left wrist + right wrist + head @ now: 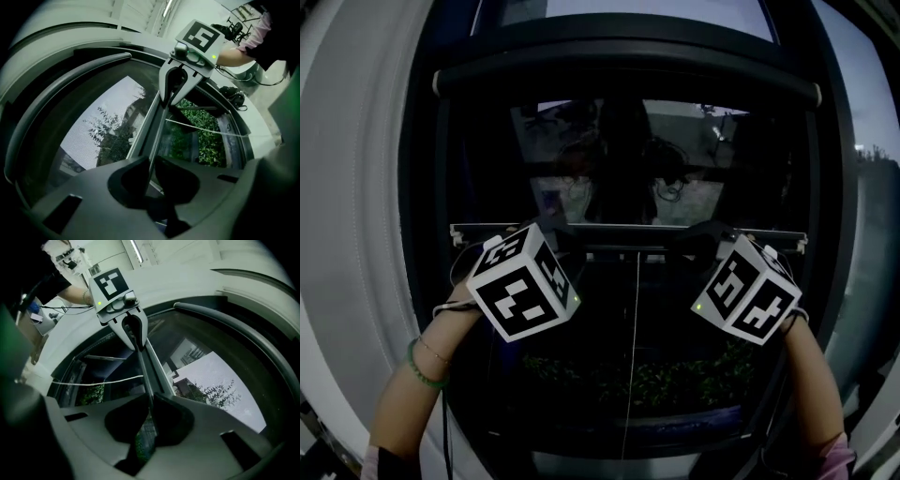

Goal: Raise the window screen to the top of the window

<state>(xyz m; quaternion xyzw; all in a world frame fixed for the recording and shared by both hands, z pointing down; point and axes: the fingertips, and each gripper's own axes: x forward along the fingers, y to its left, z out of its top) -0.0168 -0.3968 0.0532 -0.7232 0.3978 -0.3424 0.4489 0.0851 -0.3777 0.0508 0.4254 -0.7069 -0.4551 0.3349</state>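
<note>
Left gripper [150, 161]: jaws pinched narrow onto the thin edge of the window screen's bottom rail [628, 228], nothing else between them. Right gripper [151, 401]: same, clamped on the same rail further along. Each gripper view shows the other gripper gripping the rail at the far end of it.

In the head view the rail runs horizontally, left to right, about halfway up the window. The left gripper holds it left of centre and the right gripper right of centre, roughly symmetric, so neither hand is nearer. Both forearms come up from below.

Screen mesh [105, 131] sits above the rail, with sky and trees visible through it. Below the rail the opening is unscreened, with a pull cord [636, 347] hanging down the middle and a hedge [675, 382] outside.

Key relation: the dark top bar [619, 67] of the window lies straight up from both grippers, well apart from the rail, and the travel runs at right angles to the rail's long axis.

Judgement: the grip is done and the lift is roughly half complete. The next move needs both hands to rise evenly, or the rail will tilt and may bind in the side tracks.
</note>
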